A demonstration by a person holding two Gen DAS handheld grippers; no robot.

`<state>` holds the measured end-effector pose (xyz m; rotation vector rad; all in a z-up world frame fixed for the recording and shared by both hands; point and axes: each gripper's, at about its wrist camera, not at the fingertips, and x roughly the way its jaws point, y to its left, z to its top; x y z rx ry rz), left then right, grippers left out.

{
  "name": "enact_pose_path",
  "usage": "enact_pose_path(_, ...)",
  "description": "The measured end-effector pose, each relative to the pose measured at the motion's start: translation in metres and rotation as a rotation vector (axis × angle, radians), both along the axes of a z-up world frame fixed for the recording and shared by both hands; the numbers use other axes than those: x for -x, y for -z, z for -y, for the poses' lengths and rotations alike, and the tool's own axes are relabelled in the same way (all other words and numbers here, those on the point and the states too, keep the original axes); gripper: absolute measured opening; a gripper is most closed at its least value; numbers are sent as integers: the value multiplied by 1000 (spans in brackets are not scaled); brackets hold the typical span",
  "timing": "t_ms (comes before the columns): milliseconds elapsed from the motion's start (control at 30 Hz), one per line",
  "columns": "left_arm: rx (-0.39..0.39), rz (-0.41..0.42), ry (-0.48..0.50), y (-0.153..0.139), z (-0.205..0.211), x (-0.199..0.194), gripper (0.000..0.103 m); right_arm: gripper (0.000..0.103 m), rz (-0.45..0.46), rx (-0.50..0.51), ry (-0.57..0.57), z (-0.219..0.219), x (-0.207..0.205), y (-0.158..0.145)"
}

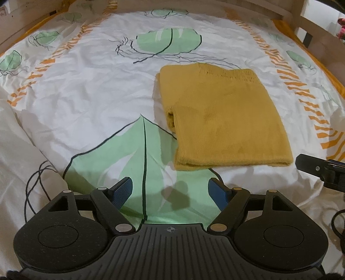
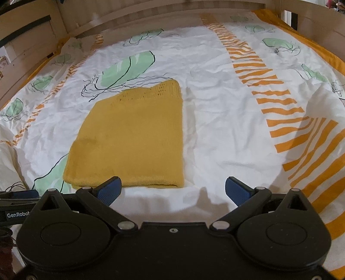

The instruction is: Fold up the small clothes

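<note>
The yellow knit (image 1: 217, 116) lies folded into a neat rectangle on the bedsheet (image 1: 90, 90), flat, layers stacked, with the folded edge nearest the cameras. An open-stitch band runs along its far edge. On its left side in the left wrist view, a rolled inner layer peeks out from between the folds.

The left gripper (image 1: 171, 191) hovers over a big green leaf print (image 1: 129, 163), fingers spread wide, nothing between the blue pads (image 1: 123, 189). The knit sits ahead and to its right, apart from the fingers. At the right edge of this view part of the right gripper (image 1: 321, 170) pokes in, just beside the knit's near right corner; from here its jaws cannot be read.

The right wrist view settles that: the right gripper (image 2: 172, 189) is spread wide too, holding nothing. Its left pad (image 2: 108, 190) overlaps the knit's (image 2: 131, 137) near edge in the picture; whether it touches, I cannot tell. The right pad stands over bare white sheet (image 2: 226, 120).

Orange stripes (image 2: 269, 94) run down the sheet to the right, and a wooden bed frame (image 2: 151, 10) rims the far side. A thin black cable (image 1: 32, 189) loops over the sheet at the left.
</note>
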<state>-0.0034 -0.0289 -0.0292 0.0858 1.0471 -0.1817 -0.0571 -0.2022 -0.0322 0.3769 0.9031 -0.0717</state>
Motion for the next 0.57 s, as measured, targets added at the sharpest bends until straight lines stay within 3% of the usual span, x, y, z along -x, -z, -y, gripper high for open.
enact_pose_path(567,4,-61,8,9,-9,-7,76,102,-92,-19,-27,0,-5,12)
